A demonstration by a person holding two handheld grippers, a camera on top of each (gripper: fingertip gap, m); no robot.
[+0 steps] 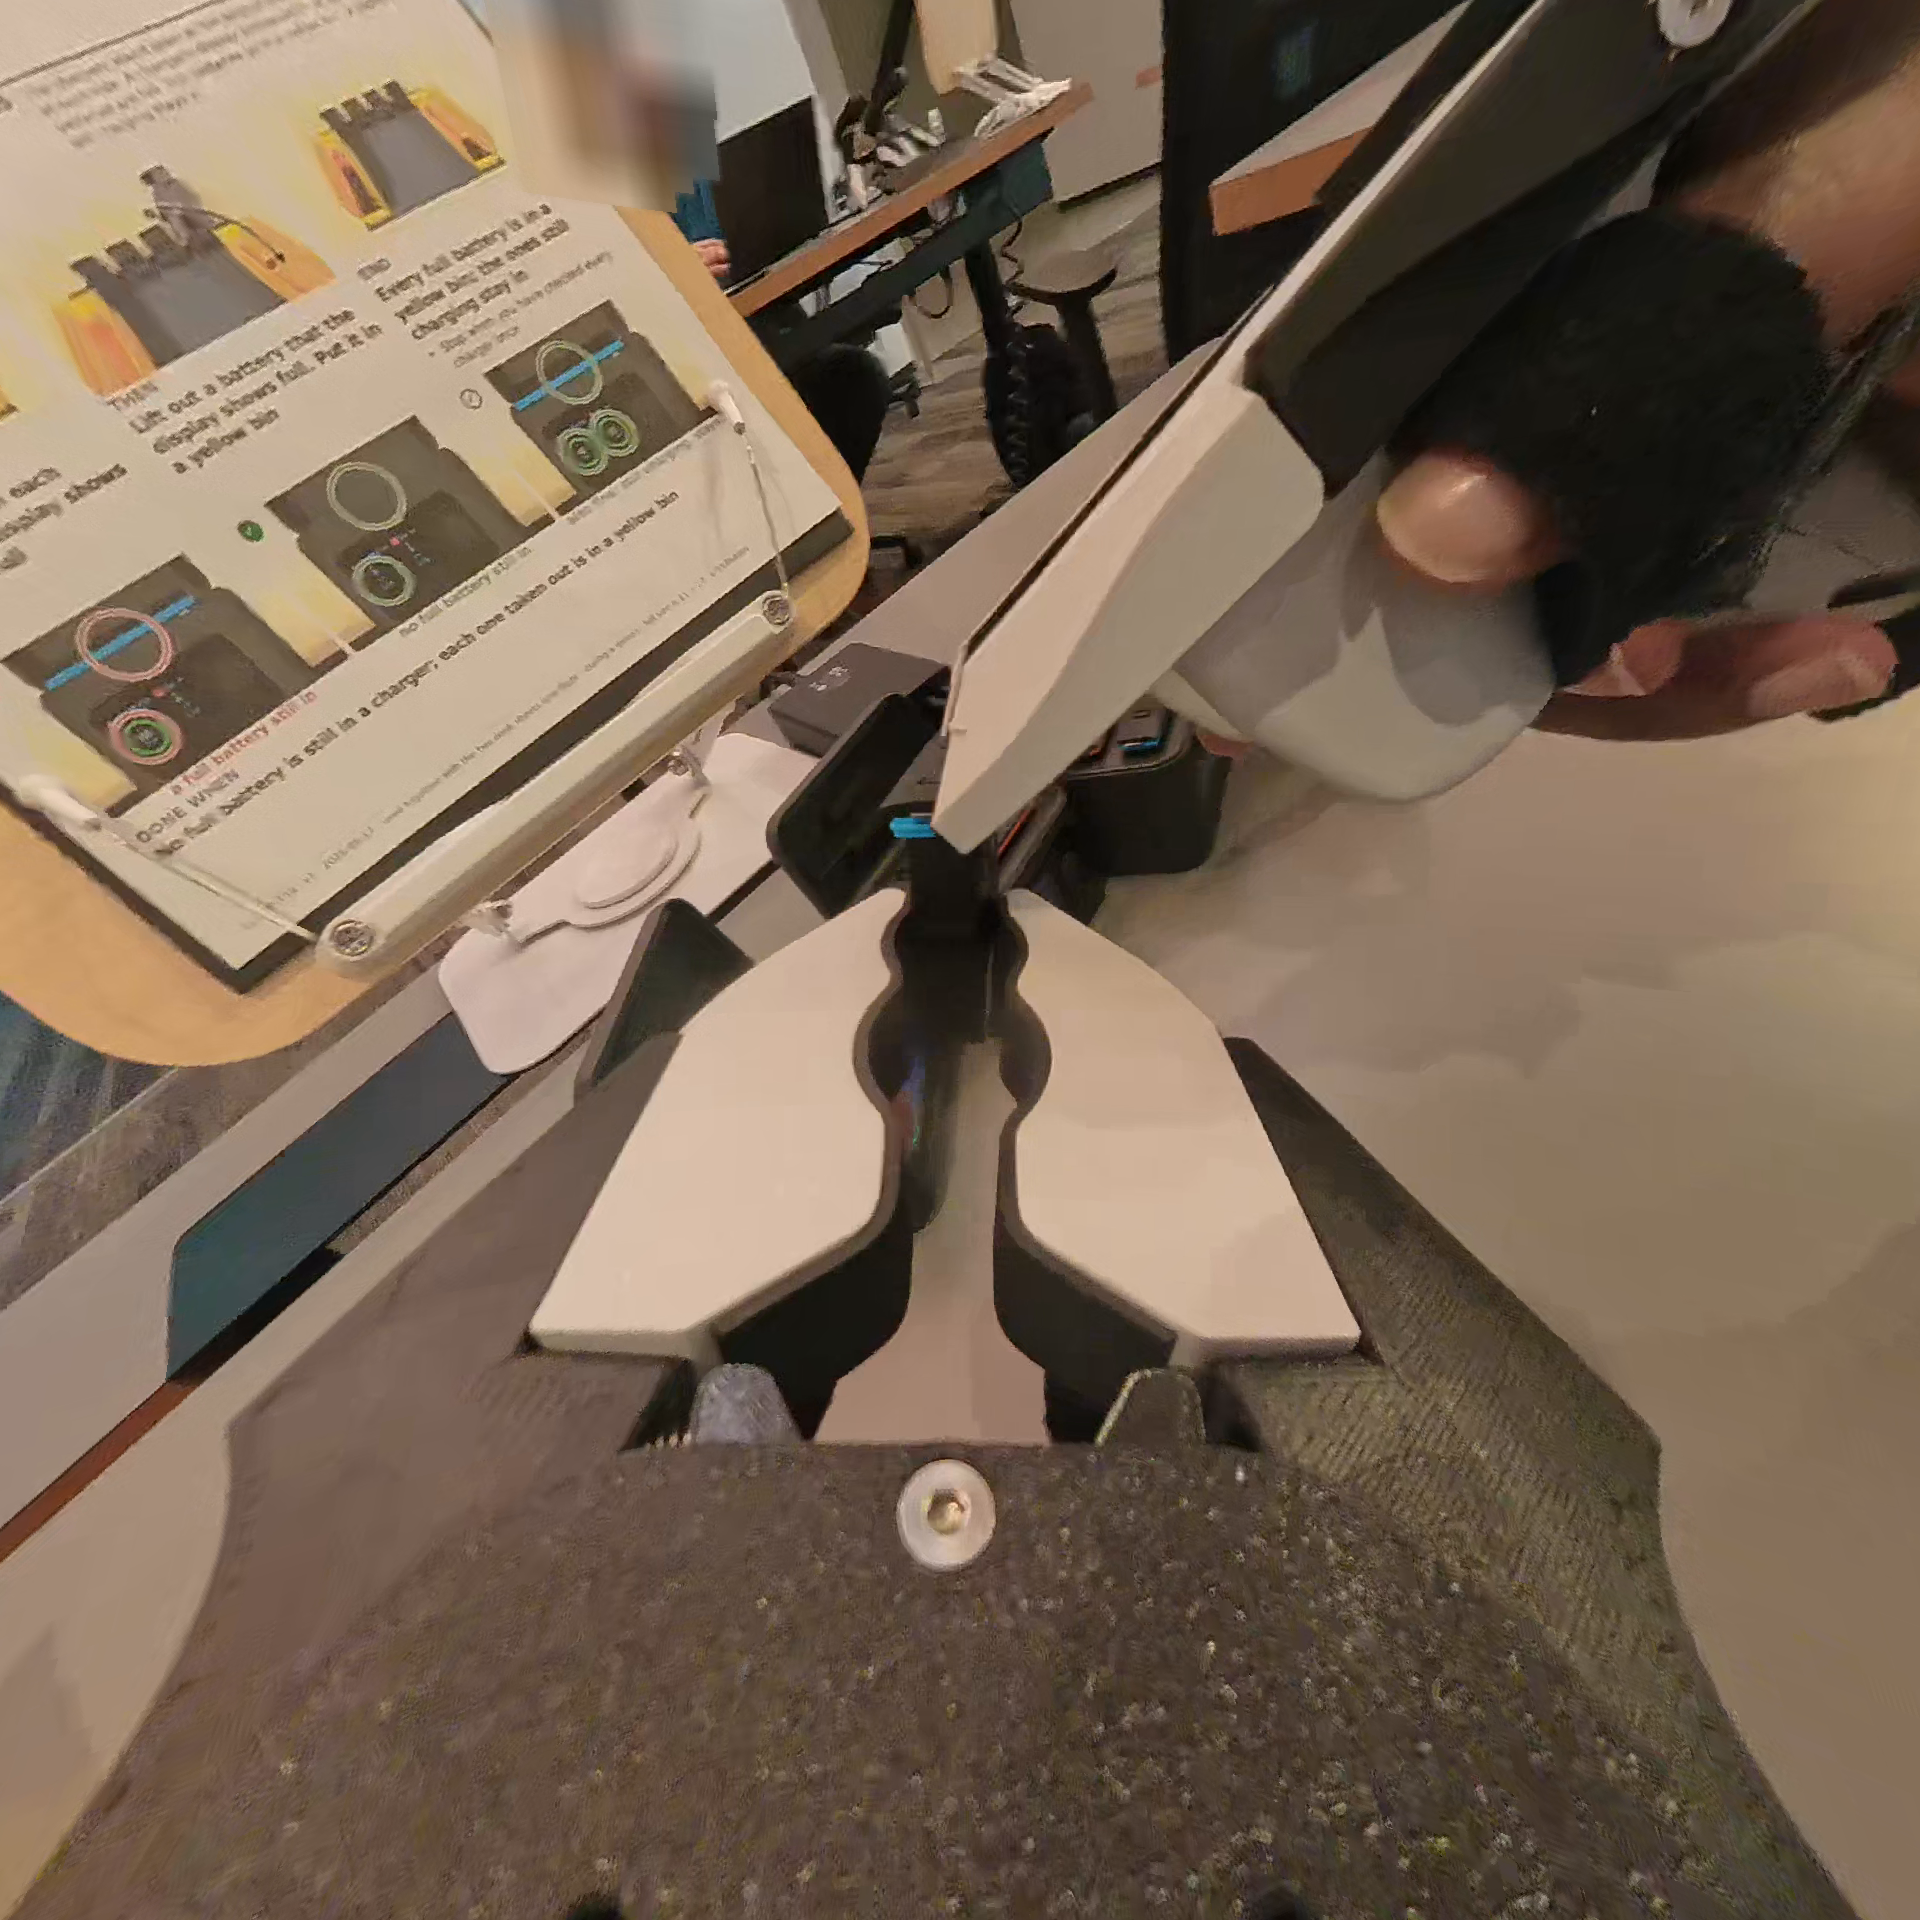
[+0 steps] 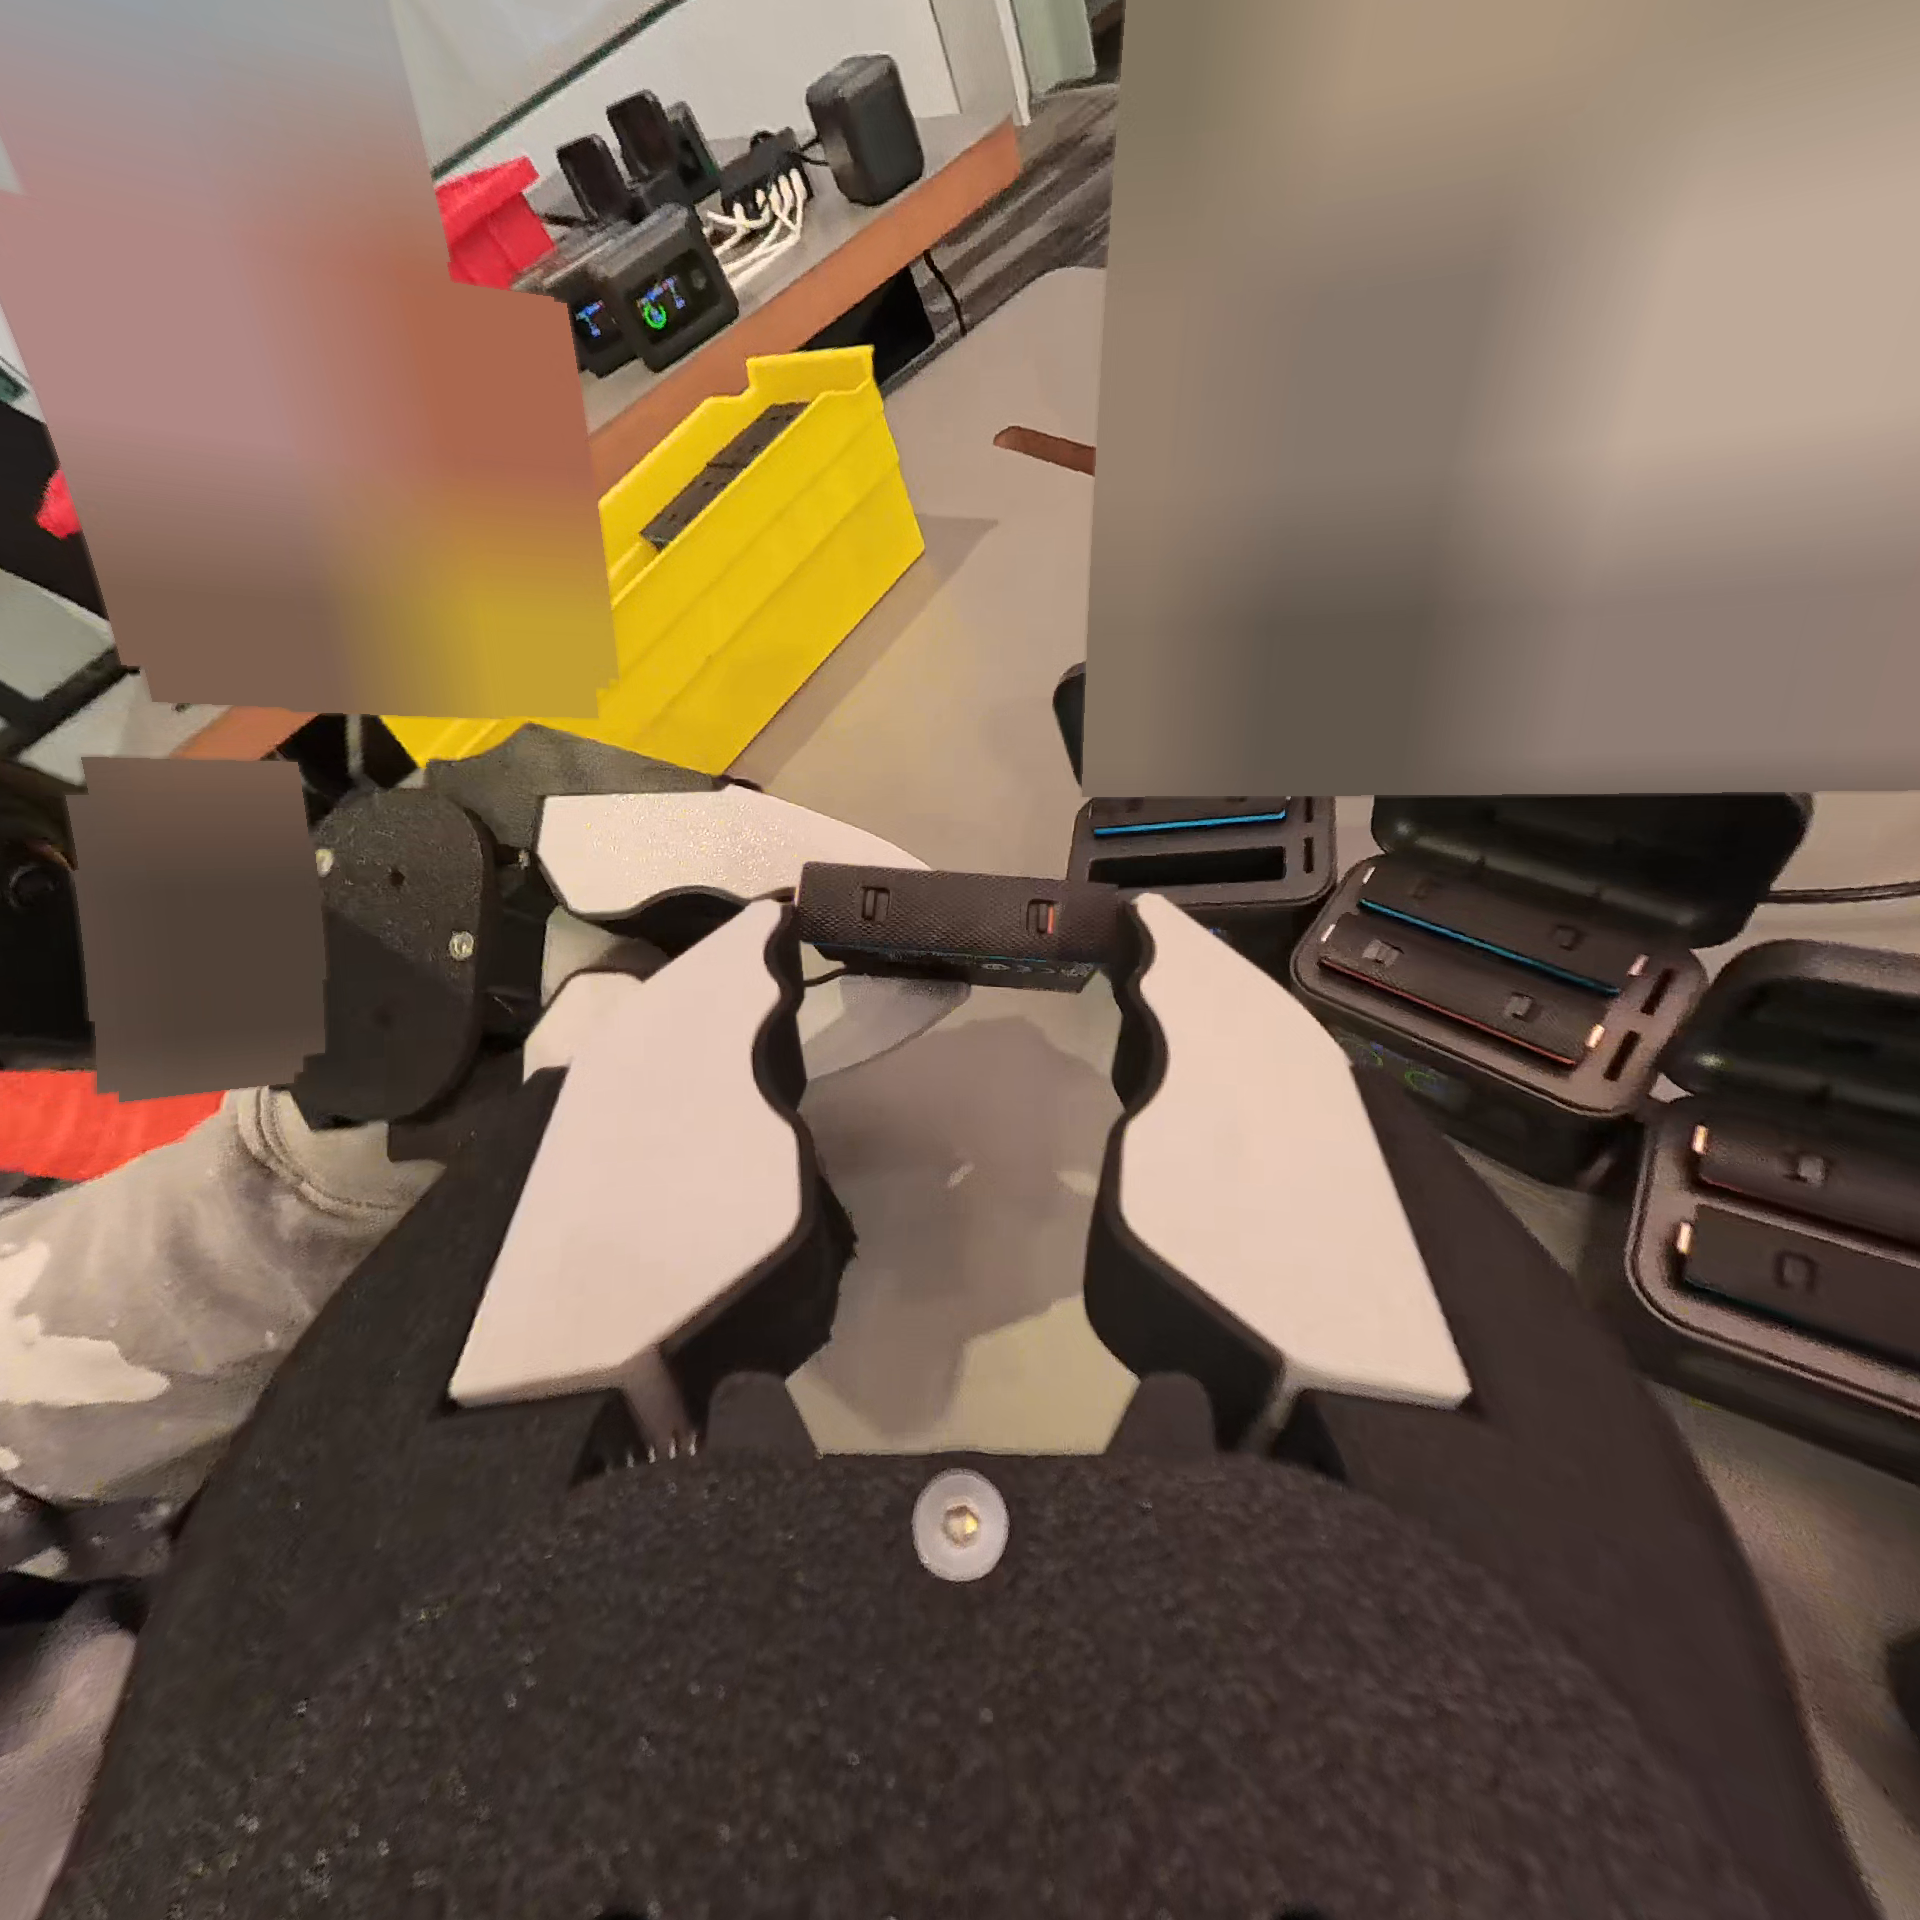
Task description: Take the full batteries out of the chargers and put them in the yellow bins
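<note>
The grey table [image 2: 987, 644] carries everything. The yellow bin [image 2: 790, 540] lies ahead and to the left of the right gripper [image 2: 956, 940], well apart from it, with dark batteries already lying inside. The open black chargers [image 2: 1496, 997] sit just to that gripper's right, several slots still filled.

The battery [image 2: 956, 909] is off the chargers and in the air, with its long axis crosswise to the right gripper's fingers. Those fingers are spread to about its length, one tip at each end, but whether they press on it I cannot tell. The left gripper [image 1: 951, 935] comes in from the left and is clenched on the battery's flat faces, seen edge-on in its own view.

I judge this to be a handover. Since the bin lies on the left gripper's side, that one looks better placed to carry.
</note>
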